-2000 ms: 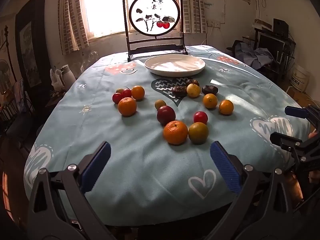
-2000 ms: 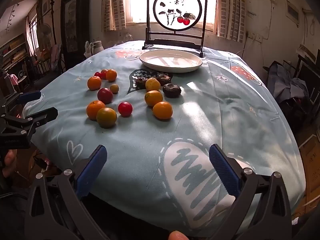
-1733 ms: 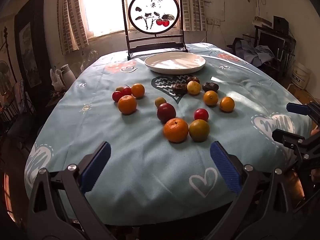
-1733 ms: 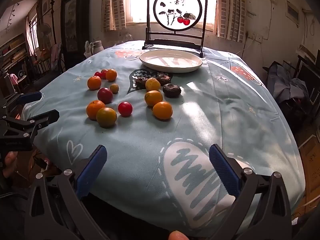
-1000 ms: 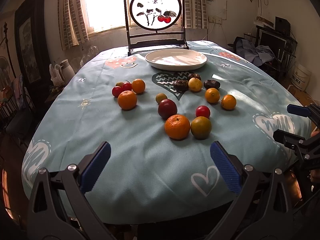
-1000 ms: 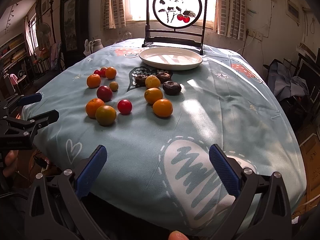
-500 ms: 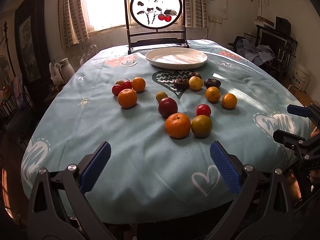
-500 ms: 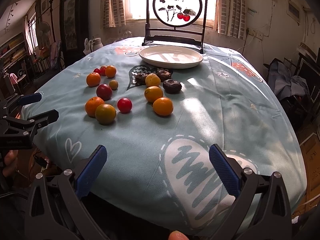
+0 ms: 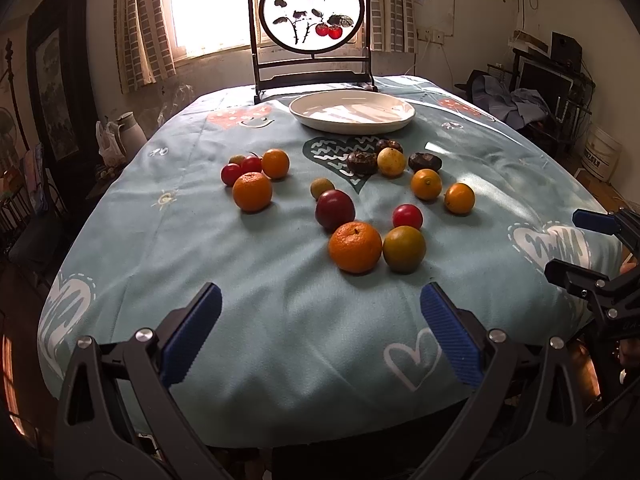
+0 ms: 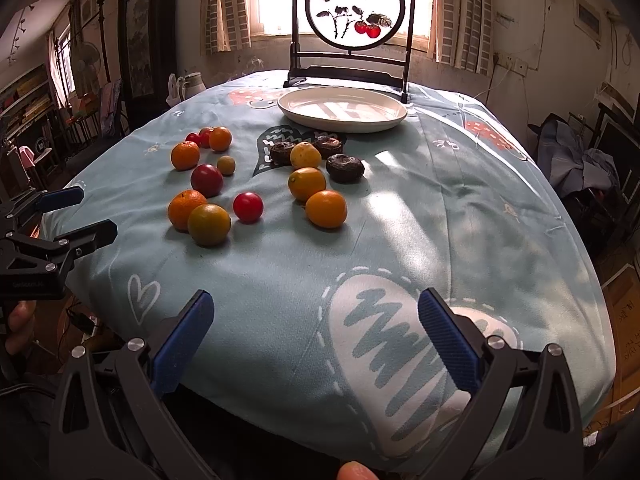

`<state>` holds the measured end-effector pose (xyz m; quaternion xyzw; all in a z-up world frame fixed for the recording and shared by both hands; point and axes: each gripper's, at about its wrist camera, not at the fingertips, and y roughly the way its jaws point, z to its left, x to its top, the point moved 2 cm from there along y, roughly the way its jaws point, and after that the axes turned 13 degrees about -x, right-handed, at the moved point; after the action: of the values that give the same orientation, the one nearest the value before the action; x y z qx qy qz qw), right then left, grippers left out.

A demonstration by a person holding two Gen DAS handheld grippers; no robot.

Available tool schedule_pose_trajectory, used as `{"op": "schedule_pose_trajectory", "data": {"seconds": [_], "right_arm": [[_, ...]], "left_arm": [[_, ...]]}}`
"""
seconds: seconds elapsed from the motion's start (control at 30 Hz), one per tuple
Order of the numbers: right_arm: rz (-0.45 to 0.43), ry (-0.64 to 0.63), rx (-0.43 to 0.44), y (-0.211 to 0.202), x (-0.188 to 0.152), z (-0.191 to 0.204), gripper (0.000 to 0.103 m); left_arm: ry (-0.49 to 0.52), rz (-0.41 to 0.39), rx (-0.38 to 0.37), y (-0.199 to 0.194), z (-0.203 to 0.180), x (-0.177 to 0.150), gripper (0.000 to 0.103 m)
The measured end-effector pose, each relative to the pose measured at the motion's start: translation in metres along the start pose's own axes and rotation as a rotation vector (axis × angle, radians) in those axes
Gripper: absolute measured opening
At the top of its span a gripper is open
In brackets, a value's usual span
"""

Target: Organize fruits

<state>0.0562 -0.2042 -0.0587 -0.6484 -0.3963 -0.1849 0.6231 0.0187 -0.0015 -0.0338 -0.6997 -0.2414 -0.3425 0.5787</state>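
Several fruits lie loose on a light blue tablecloth (image 9: 256,320): a large orange (image 9: 355,247), a greenish orange (image 9: 404,249), a dark red plum (image 9: 335,210), a red tomato (image 9: 407,216), small oranges and dark brown fruits (image 9: 425,162). An empty white plate (image 9: 352,110) sits behind them, also in the right wrist view (image 10: 342,109). My left gripper (image 9: 320,330) is open and empty at the table's near edge, in front of the large orange. My right gripper (image 10: 314,330) is open and empty over the near right edge.
A dark wooden stand with a round painted screen (image 9: 311,14) stands behind the plate. A white jug (image 9: 130,132) is off the table's left. Cluttered furniture (image 9: 552,80) lines the right wall. Each gripper shows in the other's view, the right gripper (image 9: 592,248), the left gripper (image 10: 60,216).
Both grippers have risen and moved slightly forward toward the fruit. The jaws stay open. No fruit has moved.
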Motion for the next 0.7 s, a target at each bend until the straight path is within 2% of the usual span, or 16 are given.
{"op": "schedule_pose_trajectory", "data": {"seconds": [0.7], "right_arm": [[0.007,0.002,0.0,0.0023,0.0,0.0002,0.102]], "left_arm": [[-0.012,0.014,-0.009,0.003,0.0032,0.0006,0.101]]}}
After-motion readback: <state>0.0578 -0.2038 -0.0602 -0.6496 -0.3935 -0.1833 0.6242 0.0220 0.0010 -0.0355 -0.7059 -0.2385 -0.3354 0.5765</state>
